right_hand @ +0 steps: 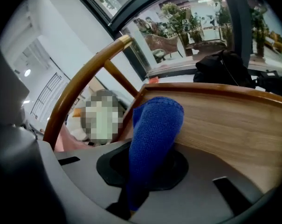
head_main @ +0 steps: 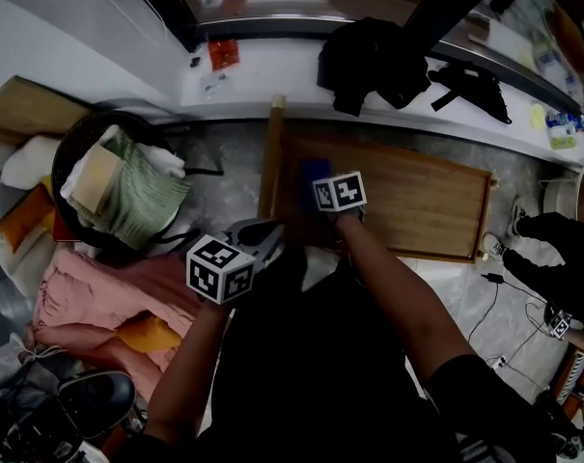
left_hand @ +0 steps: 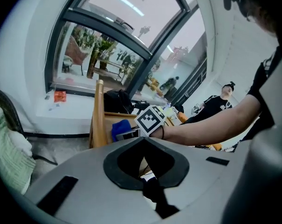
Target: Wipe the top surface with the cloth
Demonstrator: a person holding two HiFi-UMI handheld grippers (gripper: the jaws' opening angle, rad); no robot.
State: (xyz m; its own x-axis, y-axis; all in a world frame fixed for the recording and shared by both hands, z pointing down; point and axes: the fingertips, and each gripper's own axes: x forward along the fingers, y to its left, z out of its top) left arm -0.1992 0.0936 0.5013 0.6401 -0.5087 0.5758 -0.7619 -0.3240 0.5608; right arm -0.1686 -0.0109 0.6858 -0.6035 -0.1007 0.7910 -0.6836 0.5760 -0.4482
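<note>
Largely hidden in the head view behind the marker cube of the right gripper (right_hand: 141, 178): the blue cloth (right_hand: 154, 134), only a dark corner showing. Pinched between that gripper's jaws, poking out past the tips as a folded, deep-blue, knitted roll. Held over the wooden top (head_main: 417, 201) near its left edge; contact with the wood hard to judge. Off that edge, the left gripper (left_hand: 147, 181), jaws pressed together on nothing.
</note>
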